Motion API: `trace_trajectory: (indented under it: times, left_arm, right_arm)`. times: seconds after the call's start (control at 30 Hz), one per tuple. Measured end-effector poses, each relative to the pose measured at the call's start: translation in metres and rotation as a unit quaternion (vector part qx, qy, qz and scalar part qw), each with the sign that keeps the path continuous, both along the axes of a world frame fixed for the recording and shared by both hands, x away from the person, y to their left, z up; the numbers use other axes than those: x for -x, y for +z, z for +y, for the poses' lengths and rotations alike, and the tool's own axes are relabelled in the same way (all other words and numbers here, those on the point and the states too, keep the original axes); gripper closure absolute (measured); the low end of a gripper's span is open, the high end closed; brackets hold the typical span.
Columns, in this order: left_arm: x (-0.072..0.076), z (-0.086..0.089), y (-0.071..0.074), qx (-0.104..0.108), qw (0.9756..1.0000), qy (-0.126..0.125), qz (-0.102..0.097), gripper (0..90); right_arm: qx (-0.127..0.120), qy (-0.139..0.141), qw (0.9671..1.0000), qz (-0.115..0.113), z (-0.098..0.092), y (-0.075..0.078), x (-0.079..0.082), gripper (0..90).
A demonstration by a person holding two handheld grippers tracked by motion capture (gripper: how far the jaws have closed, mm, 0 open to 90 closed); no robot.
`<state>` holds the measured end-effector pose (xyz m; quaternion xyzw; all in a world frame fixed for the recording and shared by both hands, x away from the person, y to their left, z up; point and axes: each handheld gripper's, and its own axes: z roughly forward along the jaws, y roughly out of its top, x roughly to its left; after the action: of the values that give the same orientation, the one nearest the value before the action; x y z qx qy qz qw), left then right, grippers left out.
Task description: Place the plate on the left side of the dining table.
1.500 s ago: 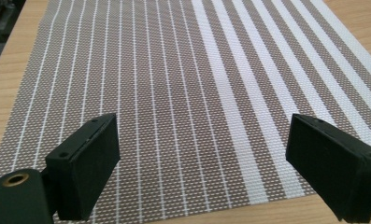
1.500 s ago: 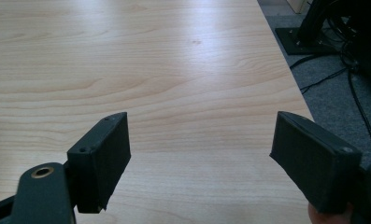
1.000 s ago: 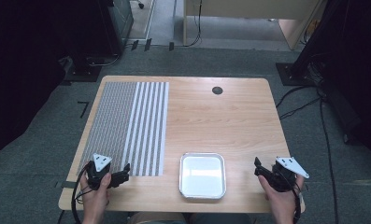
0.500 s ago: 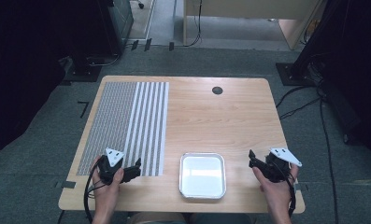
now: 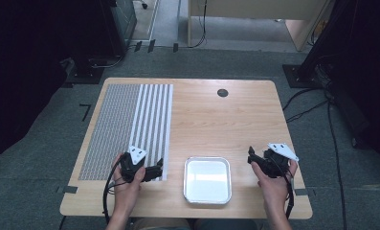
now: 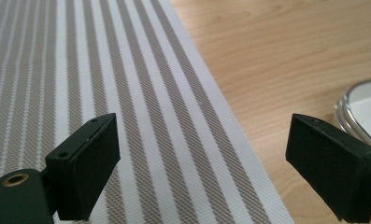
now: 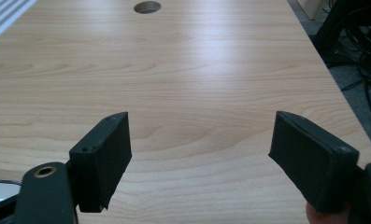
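Striped mat (image 6: 127,116) weave is resolved between the wide, empty left gripper (image 6: 202,163) jaws, shifted toward three o'clock since earlier.

your left claw (image 6: 202,163) view cuts the metal tray (image 6: 363,109) at its right edge; the striped mat (image 6: 103,93) runs off left.

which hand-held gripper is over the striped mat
The left hand-held gripper: its open jaws hang over the near right edge of the grey-and-white striped woven mat. The right hand-held gripper is over bare wood.
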<state>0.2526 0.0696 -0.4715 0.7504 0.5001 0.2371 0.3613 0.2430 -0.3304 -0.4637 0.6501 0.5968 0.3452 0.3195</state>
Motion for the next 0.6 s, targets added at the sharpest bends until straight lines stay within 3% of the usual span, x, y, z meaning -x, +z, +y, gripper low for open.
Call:
trace_trajectory:
  times: [0.2, 0.4, 0.5, 0.53, 0.6]
  left_arm:
    - [0.005, -0.008, -0.007, 0.01, 0.9997, -0.008, 0.018, 10.0]
    - [0.01, -0.021, -0.004, 0.026, 0.9991, -0.022, 0.026, 10.0]
    - [0.013, -0.028, -0.003, 0.032, 0.9986, -0.026, 0.032, 10.0]
    - [0.014, -0.031, -0.003, 0.033, 0.9986, -0.025, 0.032, 10.0]
    - [0.016, -0.035, -0.003, 0.028, 0.9991, -0.018, 0.028, 10.0]
  right_arm:
    - [-0.013, 0.016, 0.9997, -0.011, 0.009, 0.0, 0.006, 21.2]
    - [-0.017, 0.016, 0.9996, -0.013, 0.018, -0.005, 0.014, 22.9]
    - [-0.03, 0.024, 0.9991, -0.016, 0.021, -0.004, 0.016, 26.5]
    - [-0.039, 0.033, 0.9985, -0.017, 0.024, -0.004, 0.018, 33.7]
    - [-0.043, 0.038, 0.9982, -0.018, 0.025, -0.004, 0.018, 37.5]
